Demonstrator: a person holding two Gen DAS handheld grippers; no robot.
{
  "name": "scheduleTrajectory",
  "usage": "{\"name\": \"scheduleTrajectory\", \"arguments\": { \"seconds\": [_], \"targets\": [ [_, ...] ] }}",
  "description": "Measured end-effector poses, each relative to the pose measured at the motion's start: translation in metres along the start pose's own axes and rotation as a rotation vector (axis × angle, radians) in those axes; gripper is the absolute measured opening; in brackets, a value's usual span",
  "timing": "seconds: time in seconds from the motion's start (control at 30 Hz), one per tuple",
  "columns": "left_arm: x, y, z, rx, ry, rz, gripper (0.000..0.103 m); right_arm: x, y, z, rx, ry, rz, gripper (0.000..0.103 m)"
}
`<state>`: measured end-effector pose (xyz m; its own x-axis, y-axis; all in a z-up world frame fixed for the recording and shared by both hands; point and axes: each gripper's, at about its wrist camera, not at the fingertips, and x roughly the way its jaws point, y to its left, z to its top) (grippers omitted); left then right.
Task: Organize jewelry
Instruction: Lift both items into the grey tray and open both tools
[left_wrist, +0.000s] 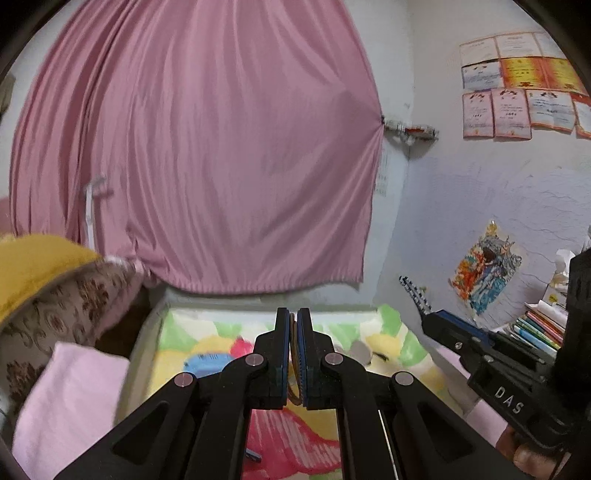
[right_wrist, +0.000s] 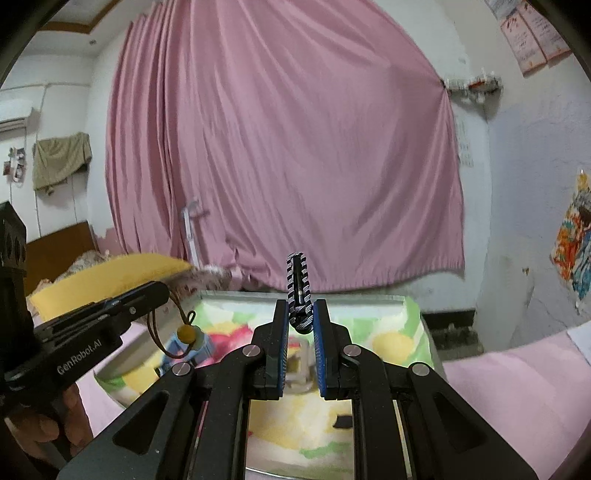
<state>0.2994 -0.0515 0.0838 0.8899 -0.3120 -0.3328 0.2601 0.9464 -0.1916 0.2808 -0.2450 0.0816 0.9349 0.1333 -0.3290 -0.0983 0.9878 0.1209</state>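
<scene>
The left gripper (left_wrist: 294, 354) is pressed together on a thin brown cord bracelet (right_wrist: 173, 332) with a round amber bead, which dangles beside it in the right wrist view. The right gripper (right_wrist: 300, 332) pinches the base of a black-and-white toothed hair clip (right_wrist: 298, 288), standing upright. Both hang over a glossy tray table (right_wrist: 413, 306) printed in soft pastel blobs, where a clear, boxy container (right_wrist: 299, 365) waits. Neither piece appears stowed yet, so the sorting seems barely under way. Behind hangs a pleated pink curtain (left_wrist: 221, 147).
</scene>
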Motion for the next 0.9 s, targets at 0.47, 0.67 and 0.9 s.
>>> {"name": "scheduleTrajectory", "arguments": {
  "seconds": [0.47, 0.67, 0.9],
  "targets": [
    [0.034, 0.004, -0.023, -0.007, 0.288, -0.052, 0.004, 0.047, -0.029, -0.032, 0.126, 0.295, 0.04, 0.012],
    [0.039, 0.002, -0.029, 0.011, 0.346, -0.035, 0.005, 0.057, -0.029, -0.038, 0.124, 0.352, 0.044, 0.012],
    [0.048, 0.005, -0.038, 0.01, 0.42, -0.018, 0.005, 0.065, -0.024, -0.046, 0.094, 0.438, 0.057, 0.012]
  ]
}}
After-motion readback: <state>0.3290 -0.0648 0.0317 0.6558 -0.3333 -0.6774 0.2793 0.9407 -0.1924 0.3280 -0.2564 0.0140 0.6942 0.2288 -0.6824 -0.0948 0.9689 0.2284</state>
